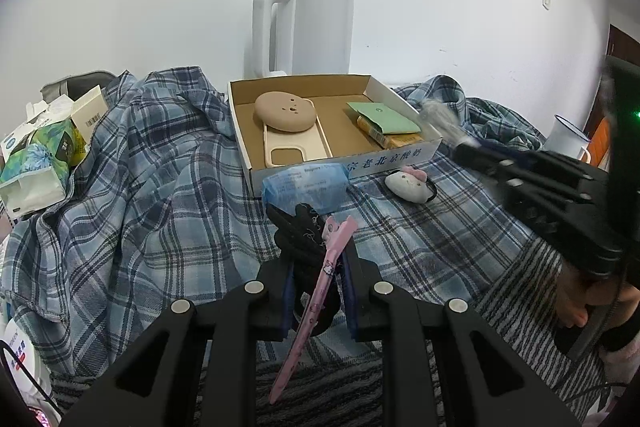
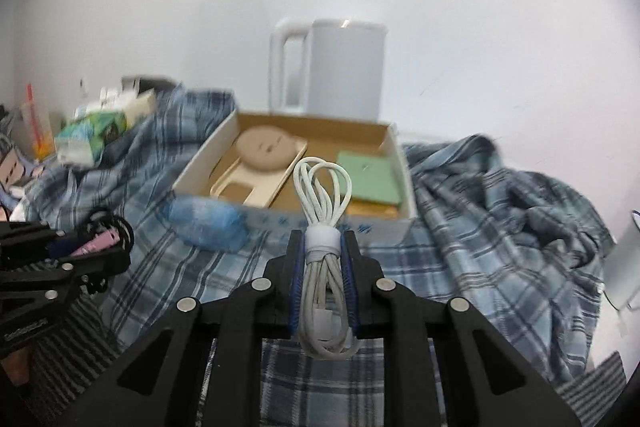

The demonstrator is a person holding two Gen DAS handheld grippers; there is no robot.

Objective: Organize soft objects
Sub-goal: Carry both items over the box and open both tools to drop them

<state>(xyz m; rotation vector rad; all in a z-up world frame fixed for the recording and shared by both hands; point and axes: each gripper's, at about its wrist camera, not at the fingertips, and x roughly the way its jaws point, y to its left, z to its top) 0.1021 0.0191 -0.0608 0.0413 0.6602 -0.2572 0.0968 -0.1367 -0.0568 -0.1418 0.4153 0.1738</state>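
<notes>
Blue plaid cloth [image 1: 160, 195] covers the work surface and lies in loose folds at the far left and far right. A shallow cardboard box [image 1: 340, 163] sits on the cloth at the centre, in front of a white kettle [image 1: 304, 31] that stands against the wall.

Box contents:
- Left half: a beige phone case [image 1: 280, 151], with a tan rounded pad [image 1: 285, 114] resting on its far end.
- Right half: a green card [image 1: 384, 115] lying over a yellow packet [image 1: 394, 139].

Items on the cloth outside the box:
- A blue tissue pack [image 1: 305, 183] touches the near wall of the box.
- A small white plush hair tie [image 1: 408, 181] with a pink bow lies just right of the tissue pack, near the box's front wall.

Left gripper [image 1: 318, 267]: jaws together, clamped on a bundle of black hair bands [image 1: 298, 233] and a pink hair clip [image 1: 316, 303]. The clip runs lengthwise between the fingers, with its near end hanging below them. The bundle is held above the cloth, on the near side of the tissue pack.

Right gripper [image 2: 322, 263]: jaws together, clamped on a coiled white cable [image 2: 322, 195] bound by a white strap. The cable's loops project past the fingertips toward the box; its plug end hangs at the near side of the fingers. The cable is held clear of the cloth, just near of the box's front wall.

A white mug [image 1: 568, 139] stands at the far right. Cartons and a green-patterned pack [image 1: 40, 151] are stacked at the far left. A grey striped fabric [image 1: 516, 291] lies at the near edge.
</notes>
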